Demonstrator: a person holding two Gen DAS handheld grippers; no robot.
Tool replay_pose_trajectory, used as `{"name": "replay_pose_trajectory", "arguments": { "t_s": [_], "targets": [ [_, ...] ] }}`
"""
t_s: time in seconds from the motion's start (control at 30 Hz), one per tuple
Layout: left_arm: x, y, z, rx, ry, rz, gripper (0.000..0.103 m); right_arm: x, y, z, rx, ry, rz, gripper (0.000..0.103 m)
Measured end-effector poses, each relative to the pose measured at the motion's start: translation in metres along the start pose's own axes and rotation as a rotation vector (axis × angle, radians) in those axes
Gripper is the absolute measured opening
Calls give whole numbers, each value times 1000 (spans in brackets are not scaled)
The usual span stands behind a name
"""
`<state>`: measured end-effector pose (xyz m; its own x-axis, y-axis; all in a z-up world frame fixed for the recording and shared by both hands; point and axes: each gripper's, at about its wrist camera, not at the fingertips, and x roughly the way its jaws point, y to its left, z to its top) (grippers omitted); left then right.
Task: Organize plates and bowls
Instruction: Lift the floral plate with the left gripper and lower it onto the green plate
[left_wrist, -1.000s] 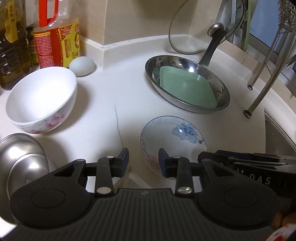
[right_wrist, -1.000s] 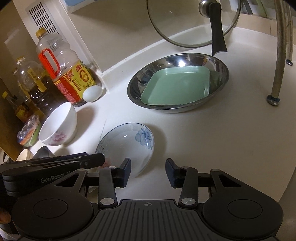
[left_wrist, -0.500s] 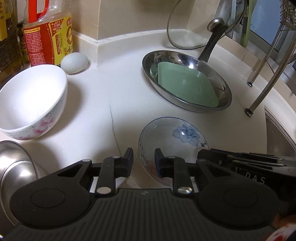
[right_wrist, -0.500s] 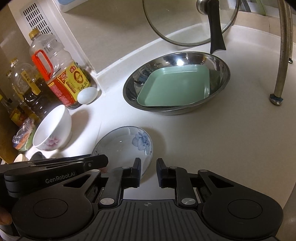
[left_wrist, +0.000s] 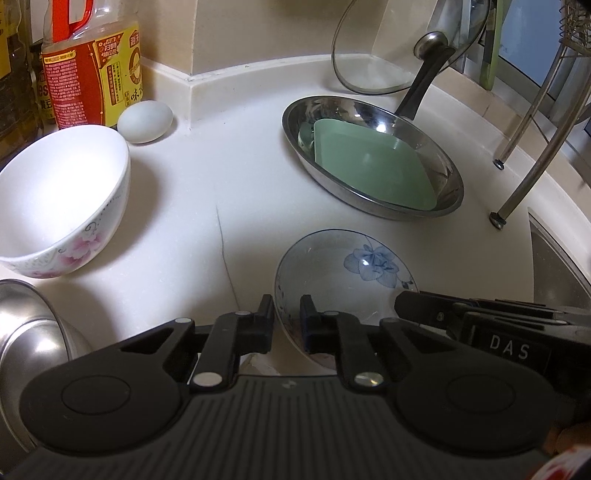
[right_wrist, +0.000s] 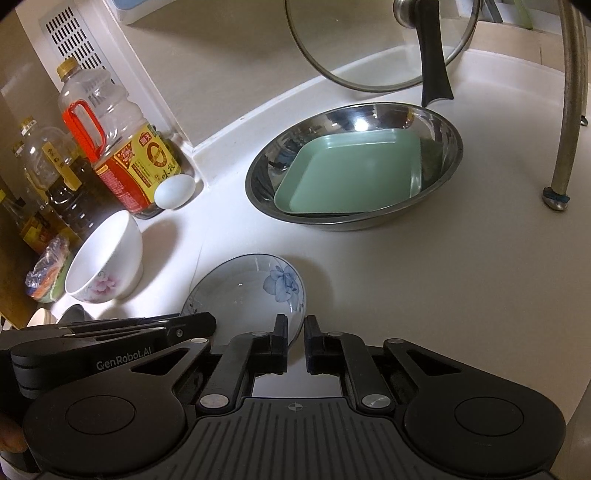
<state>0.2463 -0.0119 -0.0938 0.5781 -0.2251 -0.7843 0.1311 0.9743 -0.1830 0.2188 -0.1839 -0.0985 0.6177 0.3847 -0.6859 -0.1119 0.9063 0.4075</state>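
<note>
The blue-flower saucer (left_wrist: 345, 275) sits on the white counter (left_wrist: 221, 192), tilted up. The left gripper (left_wrist: 287, 317) has its jaws pinched on the saucer's near-left rim. The right gripper (right_wrist: 295, 338) is nearly closed around the rim on its side, though I can't tell if it's actually touching. At 12 o'clock from the saucer there's a steel bowl (left_wrist: 369, 155) holding a green square plate (left_wrist: 373, 166). A white bowl (left_wrist: 59, 195) is over at 9 o'clock, with an egg (left_wrist: 145, 121) beyond it.

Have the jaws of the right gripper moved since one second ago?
Yes. The right gripper has narrowed its jaws to a small gap, flanking the rim of the blue-flower plate, which stayed put.
</note>
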Motion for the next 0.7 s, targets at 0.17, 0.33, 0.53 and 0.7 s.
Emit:
{"name": "replay_pose_trajectory", "arguments": {
  "t_s": [0.17, 0.33, 0.53, 0.7],
  "targets": [
    [-4, -2, -1, -1, -2, 0, 12, -1, -1, 0, 9, 0, 5, 9],
    [-14, -2, 0, -8, -16, -3, 12, -9, 0, 2, 11, -13, 21, 8],
    [-26, -5, 6, -5, -37, -13, 12, -20, 1, 6, 15, -34, 38, 8],
    [-30, -13, 15, 7, -52, -34, 12, -29, -1, 13, 21, -55, 33, 8]
  ]
}}
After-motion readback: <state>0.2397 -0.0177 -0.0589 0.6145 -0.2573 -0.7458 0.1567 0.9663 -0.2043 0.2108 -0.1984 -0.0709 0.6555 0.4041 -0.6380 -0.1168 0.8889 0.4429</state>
